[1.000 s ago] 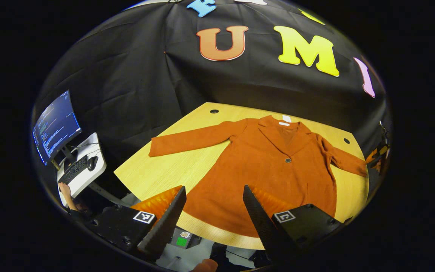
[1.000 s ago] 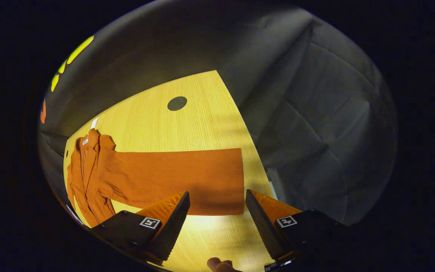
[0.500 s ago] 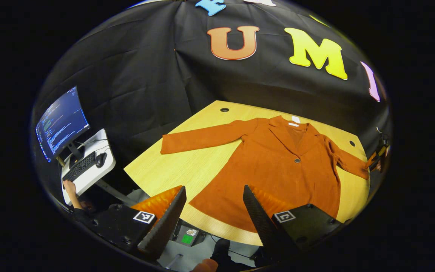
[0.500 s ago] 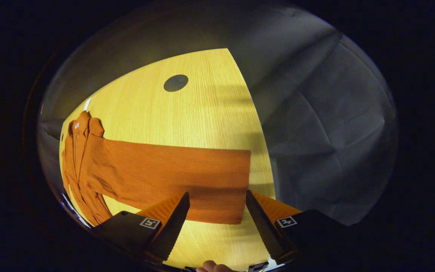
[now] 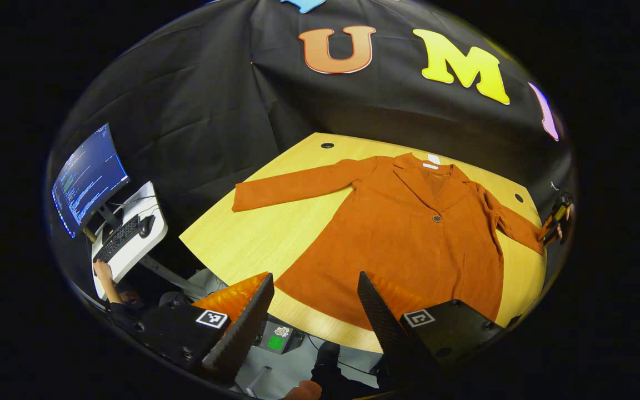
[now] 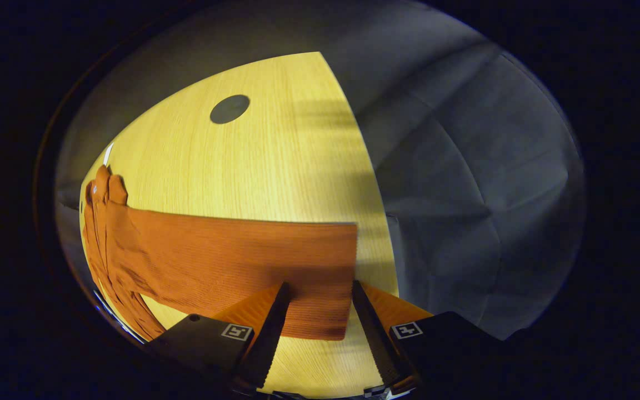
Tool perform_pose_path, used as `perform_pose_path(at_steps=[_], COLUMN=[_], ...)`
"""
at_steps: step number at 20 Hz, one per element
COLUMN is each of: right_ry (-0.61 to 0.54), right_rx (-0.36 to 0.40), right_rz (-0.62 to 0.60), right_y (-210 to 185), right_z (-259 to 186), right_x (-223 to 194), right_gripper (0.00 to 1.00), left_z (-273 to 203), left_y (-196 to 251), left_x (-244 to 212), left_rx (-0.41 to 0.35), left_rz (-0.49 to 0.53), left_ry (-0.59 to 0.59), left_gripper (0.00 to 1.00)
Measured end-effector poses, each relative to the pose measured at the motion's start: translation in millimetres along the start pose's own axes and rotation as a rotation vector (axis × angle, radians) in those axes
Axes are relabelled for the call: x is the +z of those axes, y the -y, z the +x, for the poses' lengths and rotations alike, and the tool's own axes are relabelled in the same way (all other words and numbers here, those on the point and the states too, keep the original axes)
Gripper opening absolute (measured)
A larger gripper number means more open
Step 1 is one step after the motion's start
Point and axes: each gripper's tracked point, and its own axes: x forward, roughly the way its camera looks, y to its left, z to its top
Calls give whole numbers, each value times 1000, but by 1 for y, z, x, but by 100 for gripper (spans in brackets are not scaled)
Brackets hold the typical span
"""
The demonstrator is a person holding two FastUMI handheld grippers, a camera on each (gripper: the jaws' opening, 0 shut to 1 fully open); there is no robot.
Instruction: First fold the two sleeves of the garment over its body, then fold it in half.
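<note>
In the left gripper view, one monitor (image 5: 89, 180), one keyboard (image 5: 117, 239) and one mouse (image 5: 144, 225) are being carried by a small side desk (image 5: 134, 253) off the table's left edge, where a person's hand (image 5: 101, 270) is resting. One rust-orange coat (image 5: 409, 244) is lying flat and face up on the wooden table (image 5: 242, 250), collar toward the far edge and hem toward the near edge. Its two sleeves are being left spread out: one sleeve (image 5: 298, 186) toward the far left corner, the other sleeve (image 5: 514, 225) toward the right edge. One button (image 5: 436, 219) and one white neck label (image 5: 431, 164) are seen; its writing cannot be read. Two round holes are showing near the table's far corners. The left gripper (image 5: 314, 316) is being held over the near edge, fingers released and wide apart.

In the right gripper view, the right gripper (image 6: 315, 328) is being held at the sleeve cuff (image 6: 320, 289), fingers partly closed around it; whether they are pressing on the cloth cannot be told.
</note>
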Motion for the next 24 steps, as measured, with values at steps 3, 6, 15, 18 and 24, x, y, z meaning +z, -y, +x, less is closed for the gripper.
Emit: perform_pose_path(at_steps=[3,6,15,18,24], right_ry=[-20,-17,-39,-11,61], right_rx=[23,5,38,30,5], right_rz=[51,36,75,59,23], right_y=[-7,0,-4,-11,-53], right_z=[-2,0,-4,-21,-80], right_x=[0,1,-7,-5,-7], right_gripper=[65,53,1,1,1], left_z=[1,0,-7,-3,24], left_y=[14,25,25,17,-10], left_x=[-1,-4,-11,-7,2], left_rx=[-19,-46,-42,-49,-94], left_rz=[16,37,-22,12,99], left_ry=[-3,-10,-2,26,35], left_gripper=[99,98,99,99,99])
